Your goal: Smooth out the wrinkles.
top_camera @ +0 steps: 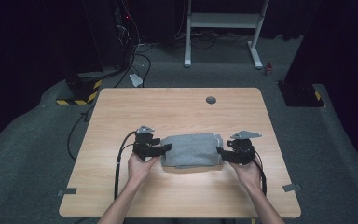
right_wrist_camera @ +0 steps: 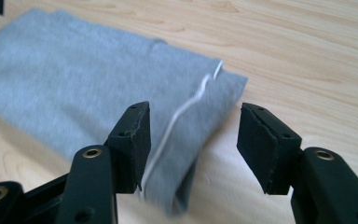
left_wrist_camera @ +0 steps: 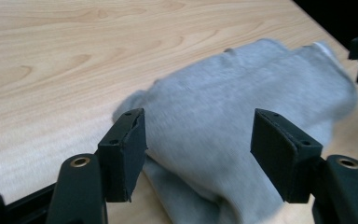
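A folded grey cloth (top_camera: 189, 149) lies on the wooden table (top_camera: 177, 107), a little in front of its middle. My left gripper (top_camera: 167, 148) is at the cloth's left end and my right gripper (top_camera: 220, 152) at its right end. In the left gripper view the jaws of the left gripper (left_wrist_camera: 198, 140) stand apart over the cloth (left_wrist_camera: 242, 107), not pressing on it. In the right gripper view the right gripper (right_wrist_camera: 193, 140) is open too, above the cloth's corner (right_wrist_camera: 98, 84), where a white hem (right_wrist_camera: 186, 109) shows. Nothing is held.
A small grey round cap (top_camera: 210, 99) is set in the table near its far edge. Beyond the table stand a white frame (top_camera: 223, 28) and dark equipment with cables (top_camera: 98, 60) on the carpet. Tape marks (top_camera: 68, 191) stick out at the table's front corners.
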The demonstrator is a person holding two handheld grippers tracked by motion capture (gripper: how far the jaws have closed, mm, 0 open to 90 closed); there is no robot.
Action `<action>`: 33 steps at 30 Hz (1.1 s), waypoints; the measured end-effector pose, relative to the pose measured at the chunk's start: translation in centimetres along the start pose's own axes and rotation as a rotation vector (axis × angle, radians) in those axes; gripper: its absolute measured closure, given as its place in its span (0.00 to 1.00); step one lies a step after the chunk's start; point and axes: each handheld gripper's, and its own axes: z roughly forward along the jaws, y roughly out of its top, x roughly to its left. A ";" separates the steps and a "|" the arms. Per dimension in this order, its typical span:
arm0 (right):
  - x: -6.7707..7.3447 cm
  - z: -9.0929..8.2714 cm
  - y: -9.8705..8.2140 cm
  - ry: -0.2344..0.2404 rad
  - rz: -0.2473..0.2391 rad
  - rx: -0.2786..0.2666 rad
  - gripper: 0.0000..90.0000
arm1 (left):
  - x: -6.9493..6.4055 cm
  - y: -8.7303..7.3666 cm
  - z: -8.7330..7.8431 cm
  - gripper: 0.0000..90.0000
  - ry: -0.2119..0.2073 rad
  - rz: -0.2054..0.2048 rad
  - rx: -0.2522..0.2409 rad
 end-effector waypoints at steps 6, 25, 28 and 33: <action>0.2 2.2 1.8 -0.024 -0.005 0.044 0.53 | 0.2 0.8 1.9 0.47 0.012 -0.011 0.054; 1.5 0.0 0.3 0.045 -0.088 -0.013 0.90 | -1.9 0.7 -0.5 0.92 -0.121 0.118 -0.026; 2.0 -1.3 -0.7 0.060 -0.100 -0.044 0.90 | -2.8 0.1 -1.3 0.92 -0.159 0.165 -0.044; 3.1 -2.8 -3.4 0.094 -0.128 -0.059 0.89 | -4.1 -2.7 -2.3 0.92 -0.219 0.223 -0.022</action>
